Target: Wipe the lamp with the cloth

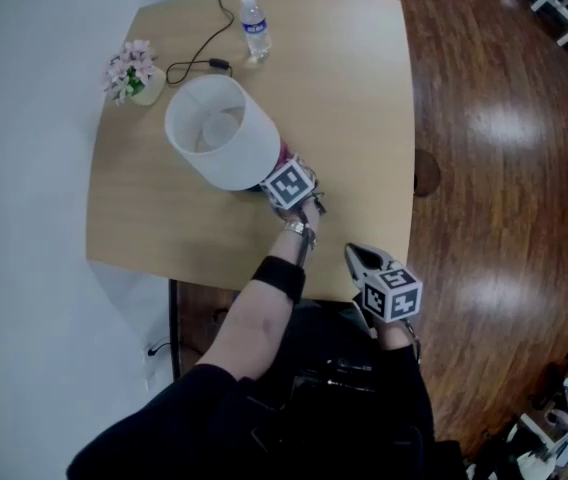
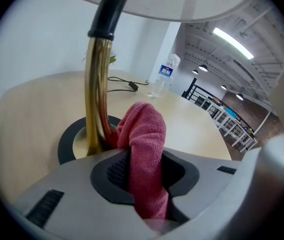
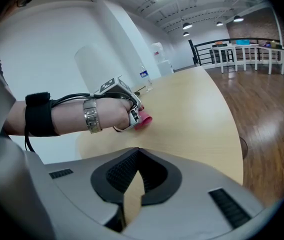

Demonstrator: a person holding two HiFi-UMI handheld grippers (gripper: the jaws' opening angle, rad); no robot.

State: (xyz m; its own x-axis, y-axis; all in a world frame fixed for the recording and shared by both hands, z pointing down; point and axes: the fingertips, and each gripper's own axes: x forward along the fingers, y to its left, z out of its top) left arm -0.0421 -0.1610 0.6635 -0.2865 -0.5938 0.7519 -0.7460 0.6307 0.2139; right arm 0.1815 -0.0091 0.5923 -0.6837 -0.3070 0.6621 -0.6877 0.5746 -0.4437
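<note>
The lamp has a white shade (image 1: 219, 133) and stands on the wooden table (image 1: 364, 108). In the left gripper view its brass stem (image 2: 97, 99) rises from a dark round base (image 2: 69, 141). My left gripper (image 1: 274, 180) sits just under the shade's near right edge, shut on a pink cloth (image 2: 144, 134). The cloth's bunched end touches the foot of the stem. The right gripper view shows the left gripper (image 3: 126, 103) and the cloth (image 3: 143, 121) from the side. My right gripper (image 1: 356, 258) hangs over the table's near edge, shut and empty.
A water bottle (image 1: 254, 28) and a small pot of pink flowers (image 1: 132, 71) stand at the table's far side. The lamp's black cord (image 1: 199, 63) runs between them. Dark wooden floor (image 1: 504, 168) lies to the right, a white wall to the left.
</note>
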